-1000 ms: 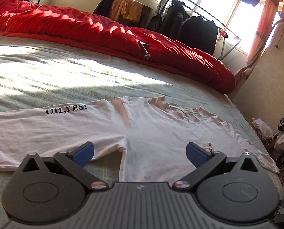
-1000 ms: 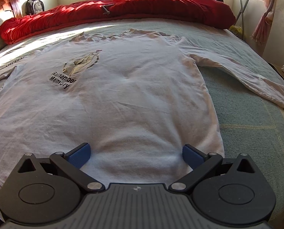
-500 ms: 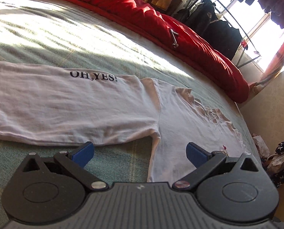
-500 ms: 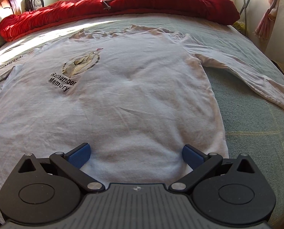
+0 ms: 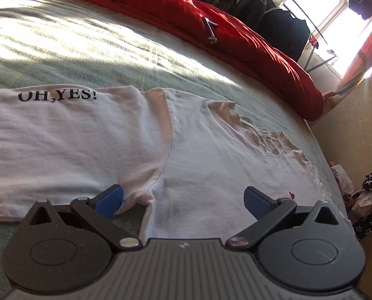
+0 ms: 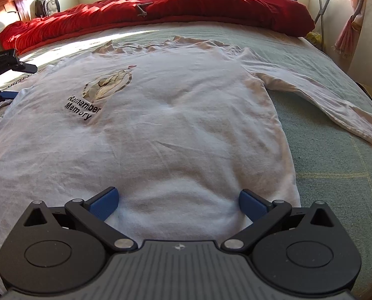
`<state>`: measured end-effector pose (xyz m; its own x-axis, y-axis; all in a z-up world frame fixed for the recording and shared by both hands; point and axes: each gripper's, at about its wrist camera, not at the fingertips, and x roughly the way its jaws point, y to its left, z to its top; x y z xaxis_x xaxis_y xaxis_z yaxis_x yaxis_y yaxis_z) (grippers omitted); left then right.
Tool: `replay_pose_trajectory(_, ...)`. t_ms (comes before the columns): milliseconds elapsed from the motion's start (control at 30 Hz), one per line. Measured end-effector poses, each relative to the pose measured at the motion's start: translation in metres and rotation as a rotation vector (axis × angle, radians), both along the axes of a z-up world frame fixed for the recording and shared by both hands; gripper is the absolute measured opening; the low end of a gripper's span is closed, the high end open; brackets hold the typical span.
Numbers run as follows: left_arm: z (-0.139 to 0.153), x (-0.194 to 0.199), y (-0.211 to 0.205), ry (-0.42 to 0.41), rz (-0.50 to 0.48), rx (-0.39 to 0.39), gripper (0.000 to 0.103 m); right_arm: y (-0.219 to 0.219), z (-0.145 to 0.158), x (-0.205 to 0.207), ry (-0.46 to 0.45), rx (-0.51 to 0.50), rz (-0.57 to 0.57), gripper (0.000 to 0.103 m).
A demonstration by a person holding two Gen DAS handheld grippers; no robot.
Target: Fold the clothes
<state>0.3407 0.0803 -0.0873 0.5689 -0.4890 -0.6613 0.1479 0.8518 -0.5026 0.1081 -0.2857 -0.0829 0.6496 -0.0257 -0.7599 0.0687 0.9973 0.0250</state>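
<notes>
A white long-sleeved shirt [image 6: 176, 125] lies flat, front up, on the bed, with a "Remember Memory" print on its chest. Its left sleeve [image 5: 61, 135] reads "OH,YES!" and stretches out to the left. Its right sleeve [image 6: 318, 95] runs out to the right. My left gripper [image 5: 183, 200] is open and empty, just over the armpit where sleeve meets body. It also shows at the left edge of the right wrist view [image 6: 3, 80]. My right gripper [image 6: 177, 202] is open and empty, low over the shirt's bottom hem.
The bed has a grey-green cover [image 6: 336, 170]. A red duvet [image 6: 161, 7] lies bunched along its far side. A drying rack with dark clothes [image 5: 273, 17] stands by the window. Loose items [image 5: 368, 195] lie on the floor at the right.
My left gripper has moved in over the armpit of the left sleeve, both pads now above fabric. My right gripper has drawn back slightly along the hem. Both stay open.
</notes>
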Motion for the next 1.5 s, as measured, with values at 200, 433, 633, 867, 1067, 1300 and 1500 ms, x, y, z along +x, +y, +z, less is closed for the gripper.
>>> replay_pose_trajectory(200,0.032,-0.009,0.023,-0.076,0.046,0.03,0.102,0.001,-0.001,-0.001,-0.009,-0.003,-0.001,0.103)
replay_pose_trajectory(433,0.01,-0.009,0.043,0.037,0.139,0.015,0.102,0.002,-0.002,-0.002,-0.016,-0.012,-0.004,0.103)
replay_pose_trajectory(633,0.02,-0.052,0.04,0.043,0.102,0.039,0.102,0.003,-0.003,-0.005,-0.035,-0.019,-0.006,0.103)
replay_pose_trajectory(867,0.06,-0.13,-0.022,-0.094,-0.11,0.132,0.102,0.002,0.001,-0.012,-0.035,-0.018,0.012,0.103)
replay_pose_trajectory(1067,0.034,-0.178,-0.07,-0.101,-0.218,0.219,0.102,-0.026,0.037,-0.028,-0.147,0.086,0.042,0.103)
replay_pose_trajectory(1300,0.02,-0.198,-0.079,-0.121,-0.187,0.268,0.102,-0.074,0.072,0.003,-0.323,-0.003,0.094,0.103)
replay_pose_trajectory(1500,0.026,-0.2,-0.08,-0.172,-0.116,0.23,0.102,-0.102,0.056,0.062,-0.291,0.03,0.177,0.103)
